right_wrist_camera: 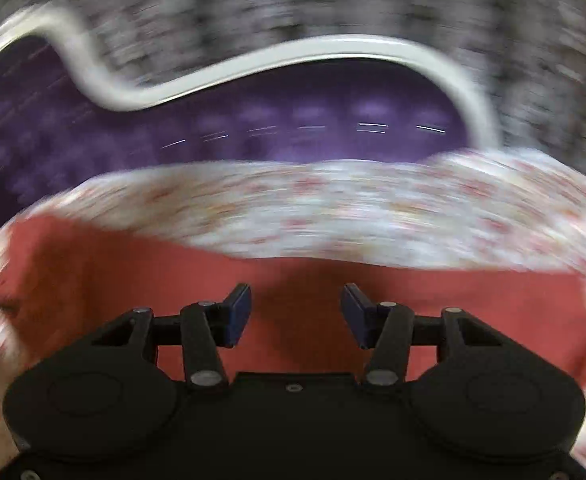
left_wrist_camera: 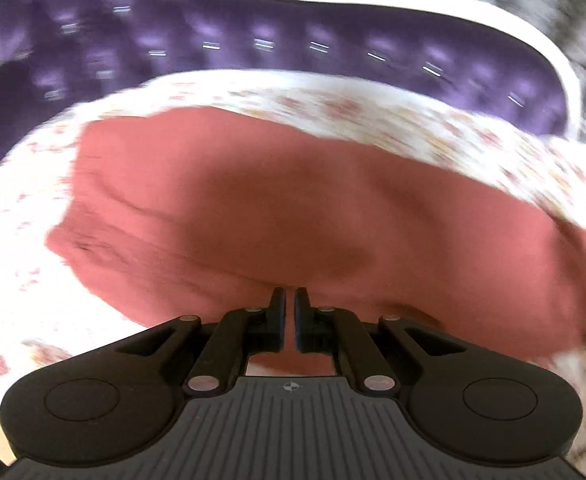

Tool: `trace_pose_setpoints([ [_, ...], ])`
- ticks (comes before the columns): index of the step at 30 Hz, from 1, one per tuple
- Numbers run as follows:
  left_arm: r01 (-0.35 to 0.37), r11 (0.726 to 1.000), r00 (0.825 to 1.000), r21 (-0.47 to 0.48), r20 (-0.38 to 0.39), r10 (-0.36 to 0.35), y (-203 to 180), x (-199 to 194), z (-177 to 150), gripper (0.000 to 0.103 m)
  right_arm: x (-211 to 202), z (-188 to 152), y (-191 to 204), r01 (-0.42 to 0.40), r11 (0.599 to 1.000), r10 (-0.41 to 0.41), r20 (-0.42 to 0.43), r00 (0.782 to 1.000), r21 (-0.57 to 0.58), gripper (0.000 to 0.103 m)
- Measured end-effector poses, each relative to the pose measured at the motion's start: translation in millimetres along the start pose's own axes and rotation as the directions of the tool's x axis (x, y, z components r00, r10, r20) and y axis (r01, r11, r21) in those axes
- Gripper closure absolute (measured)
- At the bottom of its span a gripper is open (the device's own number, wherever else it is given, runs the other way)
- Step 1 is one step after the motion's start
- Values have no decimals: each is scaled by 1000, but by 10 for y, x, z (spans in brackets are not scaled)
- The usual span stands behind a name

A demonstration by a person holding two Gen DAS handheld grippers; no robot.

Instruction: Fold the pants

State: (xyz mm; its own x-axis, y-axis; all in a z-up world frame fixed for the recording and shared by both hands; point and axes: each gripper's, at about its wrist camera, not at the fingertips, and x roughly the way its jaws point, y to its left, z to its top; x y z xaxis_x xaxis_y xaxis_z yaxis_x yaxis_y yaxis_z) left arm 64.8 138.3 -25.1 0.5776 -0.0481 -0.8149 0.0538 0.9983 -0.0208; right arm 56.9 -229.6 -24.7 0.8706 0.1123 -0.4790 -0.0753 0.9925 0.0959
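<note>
The red pants (left_wrist_camera: 293,208) lie spread on the flowered sheet (left_wrist_camera: 473,136) of a bed, close to the far edge where the purple tufted headboard (left_wrist_camera: 253,40) with its white frame (left_wrist_camera: 413,8) begins. The left tool (left_wrist_camera: 289,300) is clenched, its 2 pads almost touching right at the near hem of the pants; whether a pinch of cloth sits between them cannot be told. The right tool (right_wrist_camera: 295,312) is released, jaws wide, nothing between them, hovering over red cloth.

Risks, as I judge them: with only 1 corner possibly held, a pull from the left could drag the pants askew and bunch the creases at their left end. A thin pinch may slip out. Both views are smeared, so aim is poor.

Room is good toward the near side; the headboard limits reach beyond.
</note>
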Motion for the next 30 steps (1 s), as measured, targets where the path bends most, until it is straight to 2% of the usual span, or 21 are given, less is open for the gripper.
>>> trace_pose_setpoints([
  [2, -36, 997, 999, -61, -11, 35, 267, 100, 114, 98, 137, 18, 453, -86, 988, 87, -2, 996, -125, 47],
  [4, -58, 992, 998, -113, -33, 55, 481, 217, 202, 98, 256, 12, 900, -155, 956, 156, -13, 988, -248, 48],
  [8, -136, 979, 989, -149, -70, 127, 832, 458, 299, 98, 487, -79, 1718, -263, 851, 271, -49, 961, -454, 49],
  [11, -160, 975, 983, -157, -112, 144, 1020, 617, 284, 98, 638, -204, 2184, -303, 764, 317, -78, 945, -570, 50],
  [13, -150, 974, 983, -169, -130, 129, 1104, 702, 253, 98, 729, -297, 2400, -286, 707, 314, -76, 946, -647, 50],
  [16, -115, 976, 989, -186, -116, 94, 1178, 697, 233, 98, 845, -466, 2653, -251, 620, 311, -60, 948, -743, 50],
  [19, -100, 976, 990, -194, -118, 78, 1203, 702, 247, 98, 964, -594, 2800, -214, 553, 288, -57, 956, -805, 51],
  [21, -97, 977, 990, -191, -117, 76, 1224, 723, 259, 98, 1076, -679, 2884, -169, 511, 257, -37, 966, -843, 56],
  [22, -97, 977, 990, -192, -117, 75, 1225, 726, 262, 98, 1121, -717, 2906, -147, 493, 245, -25, 969, -858, 63],
  [25, -91, 977, 991, -192, -115, 70, 1230, 703, 251, 98, 1153, -735, 2950, -118, 476, 240, -1, 971, -872, 75],
  [28, -92, 978, 991, -189, -116, 71, 1234, 688, 253, 98, 1188, -763, 2973, -89, 448, 237, 22, 971, -889, 81],
  [30, -97, 978, 990, -186, -118, 76, 1226, 666, 254, 98, 1210, -797, 3008, -63, 420, 230, 38, 973, -905, 81],
])
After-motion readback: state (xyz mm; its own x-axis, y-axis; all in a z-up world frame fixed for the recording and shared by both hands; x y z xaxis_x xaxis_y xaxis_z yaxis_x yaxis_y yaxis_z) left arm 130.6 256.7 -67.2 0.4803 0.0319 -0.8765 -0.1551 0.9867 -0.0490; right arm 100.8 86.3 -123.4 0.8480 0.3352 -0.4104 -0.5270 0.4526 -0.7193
